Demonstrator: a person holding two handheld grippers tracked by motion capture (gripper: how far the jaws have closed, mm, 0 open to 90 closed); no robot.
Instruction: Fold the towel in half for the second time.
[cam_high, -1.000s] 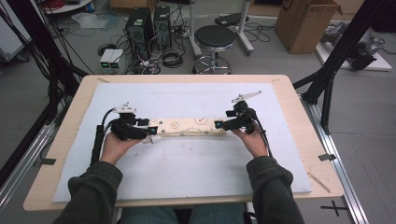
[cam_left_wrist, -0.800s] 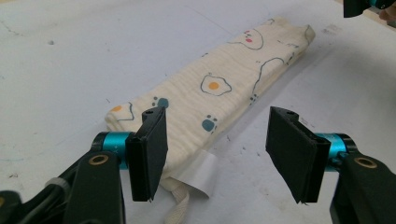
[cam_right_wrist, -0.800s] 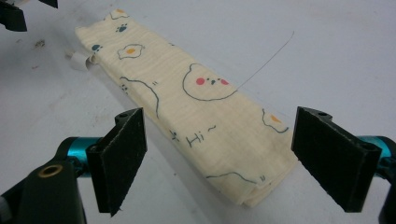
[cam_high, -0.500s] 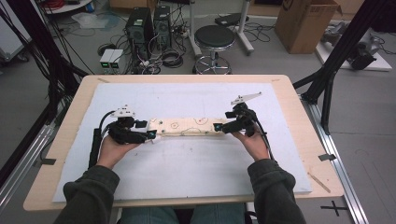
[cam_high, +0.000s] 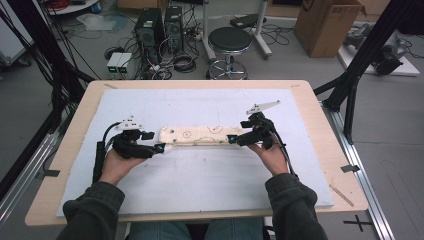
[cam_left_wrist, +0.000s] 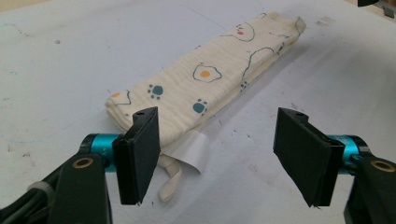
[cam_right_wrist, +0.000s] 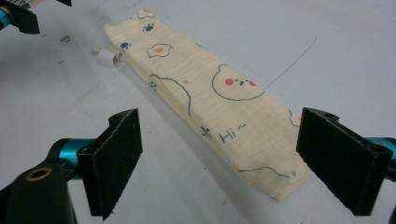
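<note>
While both grippers sit at the two ends of a folded cloth (cam_high: 197, 135), neither has hold of it. Cloth is a long cream strip, printed with fried eggs, paw prints and a bear face, lying flat on the pale sheet (cam_high: 210, 185) that covers the wooden table (cam_high: 327, 150), about mid-table, running left to right. Left gripper (cam_high: 159, 148) is at its left end: jaws have just been opening and now stand wide, pads clear of the fabric; in the left gripper view the cloth's near end lies just beyond the left pad (cam_left_wrist: 140, 154), with a white label (cam_left_wrist: 190, 150) and a small loop (cam_left_wrist: 170, 179) sticking out from under it. Right gripper (cam_high: 232, 139) is at the right end: jaws also just been opening, now wide apart, nothing pressed between; in the right gripper view the cloth's end corner lies between the pads, nearer the right pad (cam_right_wrist: 341, 163), touching unclear. Person's hands hold both tools low over the sheet.
</note>
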